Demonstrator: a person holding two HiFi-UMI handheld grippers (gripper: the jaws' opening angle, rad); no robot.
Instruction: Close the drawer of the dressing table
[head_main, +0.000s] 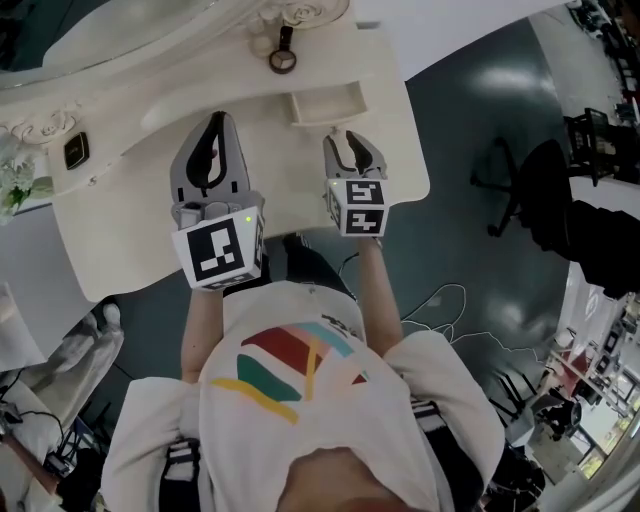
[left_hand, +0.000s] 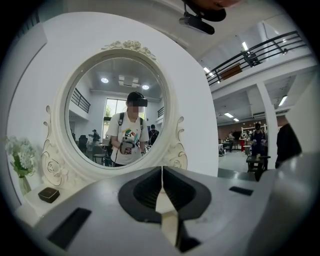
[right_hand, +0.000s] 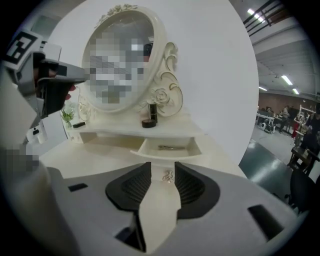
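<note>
The cream dressing table (head_main: 120, 215) has a small drawer (head_main: 328, 103) pulled out under its raised shelf. In the right gripper view the drawer (right_hand: 168, 146) stands open with a thin metal item lying inside. Its silver knob (right_hand: 169, 176) shows in the gap between my jaws. My right gripper (head_main: 345, 140) (right_hand: 163, 171) is open just in front of the drawer, and its pads do not press the knob. My left gripper (head_main: 214, 122) (left_hand: 162, 172) hovers over the tabletop to the left, shut with nothing in it, and faces the round mirror (left_hand: 120, 110).
A dark round jar and bottle (head_main: 282, 58) (right_hand: 149, 120) stand on the shelf above the drawer. A small black box (head_main: 76, 150) and white flowers (head_main: 12, 185) sit at the left. An office chair (head_main: 530, 190) and floor cables (head_main: 440, 300) are to the right.
</note>
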